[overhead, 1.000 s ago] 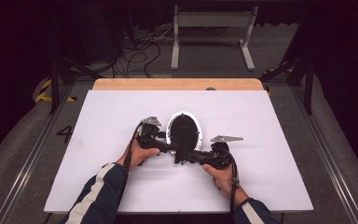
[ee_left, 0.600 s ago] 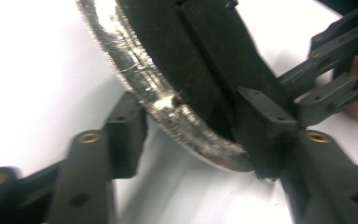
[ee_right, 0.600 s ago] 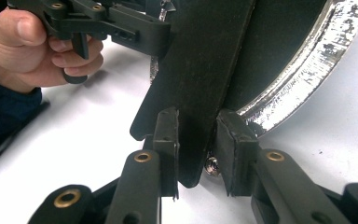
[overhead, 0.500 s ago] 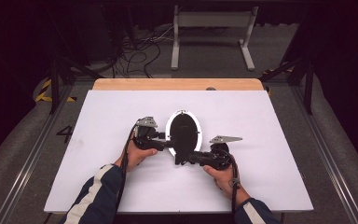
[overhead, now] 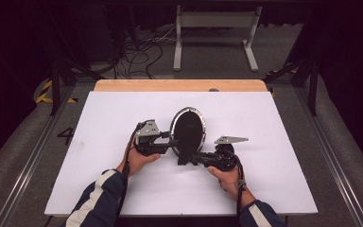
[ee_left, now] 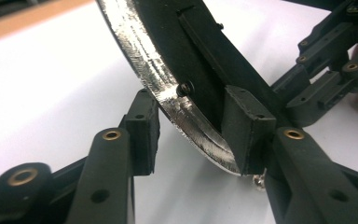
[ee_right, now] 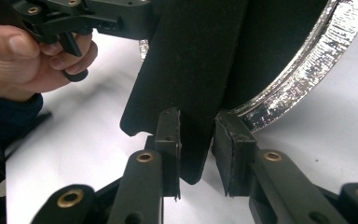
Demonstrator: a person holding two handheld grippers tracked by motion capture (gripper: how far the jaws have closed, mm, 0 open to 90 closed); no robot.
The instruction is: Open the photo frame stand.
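white table top (overhead: 99, 142) with bare wooden strip (overhead: 179, 85) along far edge | grey floor beyond, tangle of black cables (overhead: 139, 54) | pale metal stand (overhead: 216, 33) past table | yellow-black tape (overhead: 45, 92) and "4" marking (overhead: 66, 135) at left

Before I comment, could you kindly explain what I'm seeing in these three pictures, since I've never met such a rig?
No robot here: a person sits at a white table holding a hand-operated gripper in each hand. The high view looks down from above; the other two come from cameras riding on each gripper, looking along its black jaws. On the table is an oval frame, silver-rimmed, with a black back and a black stand. The left gripper straddles the rim, one jaw touching it, the other apart. The right gripper brackets the stand, its jaws a little apart, not clearly clamped.
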